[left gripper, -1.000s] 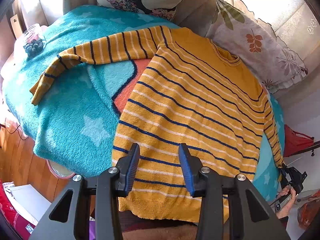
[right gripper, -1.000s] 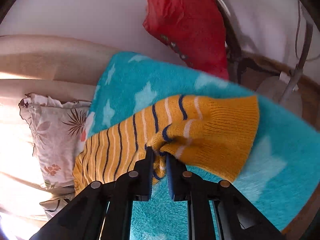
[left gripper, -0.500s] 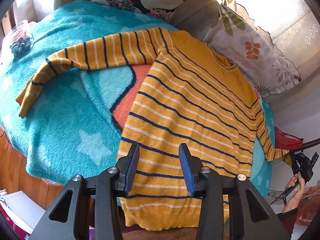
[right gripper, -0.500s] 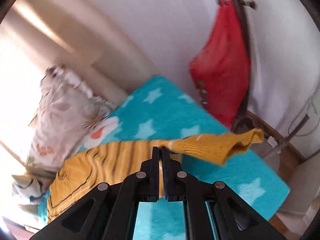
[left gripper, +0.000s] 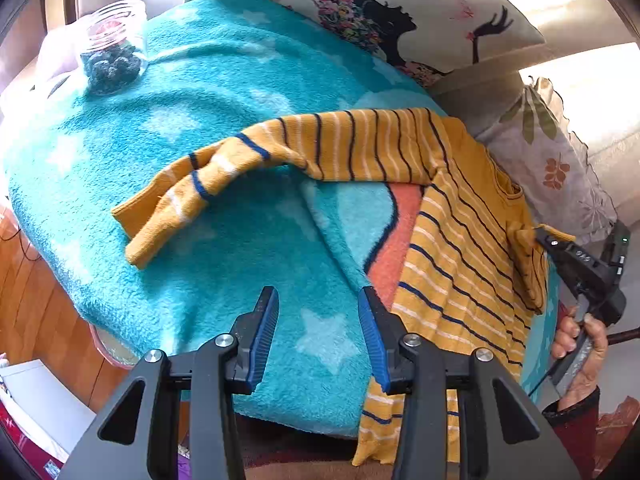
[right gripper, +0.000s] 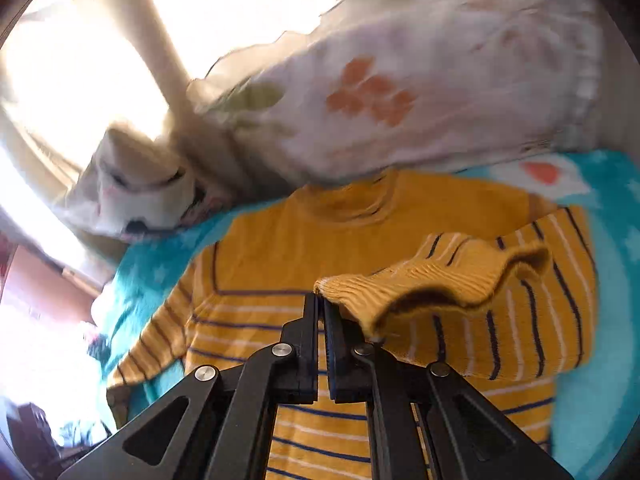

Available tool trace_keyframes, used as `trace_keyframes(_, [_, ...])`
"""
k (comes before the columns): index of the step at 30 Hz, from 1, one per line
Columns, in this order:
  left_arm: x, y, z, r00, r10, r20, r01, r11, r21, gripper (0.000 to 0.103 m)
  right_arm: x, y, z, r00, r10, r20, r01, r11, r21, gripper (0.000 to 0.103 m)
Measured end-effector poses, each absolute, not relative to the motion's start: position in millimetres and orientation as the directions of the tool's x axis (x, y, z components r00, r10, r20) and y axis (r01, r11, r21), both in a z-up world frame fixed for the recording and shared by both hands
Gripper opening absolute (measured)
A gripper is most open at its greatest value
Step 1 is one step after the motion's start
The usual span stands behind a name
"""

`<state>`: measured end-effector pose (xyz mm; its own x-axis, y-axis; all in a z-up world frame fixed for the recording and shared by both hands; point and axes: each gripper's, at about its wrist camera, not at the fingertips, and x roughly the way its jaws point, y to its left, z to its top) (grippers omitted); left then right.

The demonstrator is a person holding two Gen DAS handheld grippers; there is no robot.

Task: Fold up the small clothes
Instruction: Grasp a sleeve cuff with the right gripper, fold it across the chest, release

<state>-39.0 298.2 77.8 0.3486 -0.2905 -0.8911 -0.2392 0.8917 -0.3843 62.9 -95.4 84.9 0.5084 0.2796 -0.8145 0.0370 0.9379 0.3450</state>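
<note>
Right wrist view: the right claw (right gripper: 322, 306) was clamped on the sweater's cuff (right gripper: 400, 288).
The striped sweater (left gripper: 460, 240) lay on a teal blanket (left gripper: 200, 120), that sleeve apparently lifted over its chest; the left claw (left gripper: 318, 326) hung wide open, empty, near the hem.

Bare teal star blanket (left gripper: 224, 240) lay open ahead of the left gripper (left gripper: 318, 332), whose jaws stood apart. The sweater's outstretched sleeve (left gripper: 248, 168) crossed that stretch farther on, a jar (left gripper: 112, 56) stood near the far edge, and floral cushions (left gripper: 560, 152) walled the back.
</note>
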Motion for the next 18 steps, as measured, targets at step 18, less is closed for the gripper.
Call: trace_keyframes(18, [4, 342, 63, 0.336, -0.334, -0.881, -0.23, 0.877, -0.421, 0.044, 61, -78, 65, 0.464, 0.195, -0.864, 0.161, 0.941, 0.299, 0.033])
